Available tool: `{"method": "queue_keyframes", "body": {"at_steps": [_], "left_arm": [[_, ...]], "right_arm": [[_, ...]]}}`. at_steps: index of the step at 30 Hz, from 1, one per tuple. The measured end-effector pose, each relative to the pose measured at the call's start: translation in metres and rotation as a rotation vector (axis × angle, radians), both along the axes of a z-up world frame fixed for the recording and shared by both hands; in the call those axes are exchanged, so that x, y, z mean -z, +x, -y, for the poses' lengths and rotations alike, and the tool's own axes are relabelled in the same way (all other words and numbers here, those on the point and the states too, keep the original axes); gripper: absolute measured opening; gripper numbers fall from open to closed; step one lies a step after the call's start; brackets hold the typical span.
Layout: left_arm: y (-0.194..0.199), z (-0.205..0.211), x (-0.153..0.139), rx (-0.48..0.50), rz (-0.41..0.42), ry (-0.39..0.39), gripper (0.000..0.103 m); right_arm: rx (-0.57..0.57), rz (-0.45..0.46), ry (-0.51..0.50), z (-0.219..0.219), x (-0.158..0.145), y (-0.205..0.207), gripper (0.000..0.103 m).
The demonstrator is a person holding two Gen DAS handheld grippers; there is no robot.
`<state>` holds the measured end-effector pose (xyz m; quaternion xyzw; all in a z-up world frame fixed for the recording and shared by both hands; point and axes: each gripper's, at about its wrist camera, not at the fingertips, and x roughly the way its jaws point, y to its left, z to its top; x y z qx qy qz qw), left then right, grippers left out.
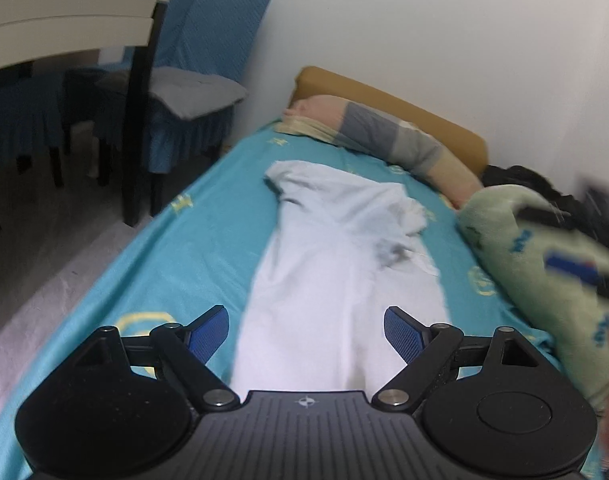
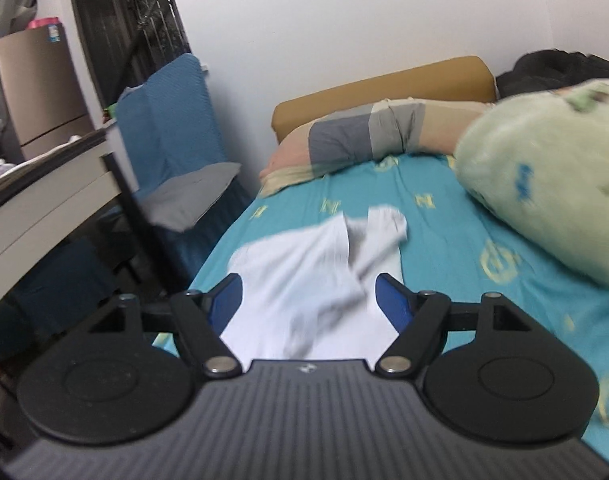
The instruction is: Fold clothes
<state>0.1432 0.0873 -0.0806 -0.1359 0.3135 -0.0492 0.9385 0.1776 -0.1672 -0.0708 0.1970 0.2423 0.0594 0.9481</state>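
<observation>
Right wrist alone shows cardboard box (image 2: 32,76)

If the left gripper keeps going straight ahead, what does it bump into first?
Probably the white garment lying on the teal bed sheet; the open left gripper points along it, though depth is unclear.

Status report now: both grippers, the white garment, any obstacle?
Left gripper open, right gripper open, both empty. White garment flat on bed. Green blanket beside it, not touching.

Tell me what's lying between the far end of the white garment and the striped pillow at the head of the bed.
Only bare teal sheet lies between the white garment and the striped pillow, clearest in the left wrist view; the right wrist view agrees.
</observation>
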Motion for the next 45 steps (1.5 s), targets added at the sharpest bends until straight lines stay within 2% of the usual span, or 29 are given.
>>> {"method": "queue_keyframes", "body": {"at_steps": [4, 9, 15, 18, 20, 22, 23, 26, 30, 33, 36, 38, 41, 44, 45], "left_arm": [[-0.016, 0.008, -0.007, 0.031, -0.051, 0.024, 0.087], [-0.035, -0.008, -0.010, 0.047, -0.172, -0.079, 0.087], [-0.038, -0.061, 0.007, -0.043, -0.442, -0.258, 0.087], [-0.032, -0.091, 0.018, -0.054, -0.572, -0.336, 0.085], [-0.027, -0.107, 0.024, -0.076, -0.638, -0.329, 0.084], [-0.021, -0.117, 0.028, -0.074, -0.672, -0.259, 0.084], [-0.019, -0.119, 0.031, -0.054, -0.688, -0.239, 0.082], [-0.017, -0.112, 0.042, 0.101, -0.732, -0.255, 0.069], [-0.014, -0.103, 0.057, 0.309, -0.786, -0.275, 0.067], [-0.012, -0.097, 0.067, 0.457, -0.819, -0.287, 0.060], [-0.012, -0.100, 0.074, 0.545, -0.818, -0.297, 0.054], [-0.014, -0.105, 0.080, 0.607, -0.824, -0.323, 0.049], [-0.021, -0.110, 0.089, 0.693, -0.839, -0.343, 0.036], [-0.029, -0.104, 0.096, 0.790, -0.864, -0.335, 0.030], [-0.028, -0.098, 0.099, 0.806, -0.870, -0.317, 0.019]], "right_arm": [[0.005, -0.029, 0.086, 0.016, 0.009, -0.086, 0.076], [0.030, -0.237, 0.244, 0.035, 0.038, -0.120, 0.077], [-0.020, -0.375, 0.432, 0.048, 0.063, -0.146, 0.077], [-0.031, -0.428, 0.515, 0.052, 0.075, -0.155, 0.077], [-0.037, -0.466, 0.567, 0.054, 0.084, -0.162, 0.077], [-0.043, -0.499, 0.598, 0.053, 0.092, -0.166, 0.076], [-0.046, -0.514, 0.609, 0.053, 0.095, -0.167, 0.073], [-0.035, -0.554, 0.593, 0.049, 0.102, -0.170, 0.068], [-0.004, -0.584, 0.629, 0.050, 0.111, -0.179, 0.067], [0.006, -0.588, 0.634, 0.051, 0.113, -0.186, 0.067], [0.025, -0.587, 0.599, 0.052, 0.114, -0.187, 0.065], [0.022, -0.595, 0.580, 0.049, 0.116, -0.184, 0.057], [0.001, -0.605, 0.557, 0.042, 0.118, -0.182, 0.056], [-0.033, -0.609, 0.538, 0.032, 0.118, -0.182, 0.055], [-0.041, -0.613, 0.529, 0.028, 0.118, -0.183, 0.052]]}}
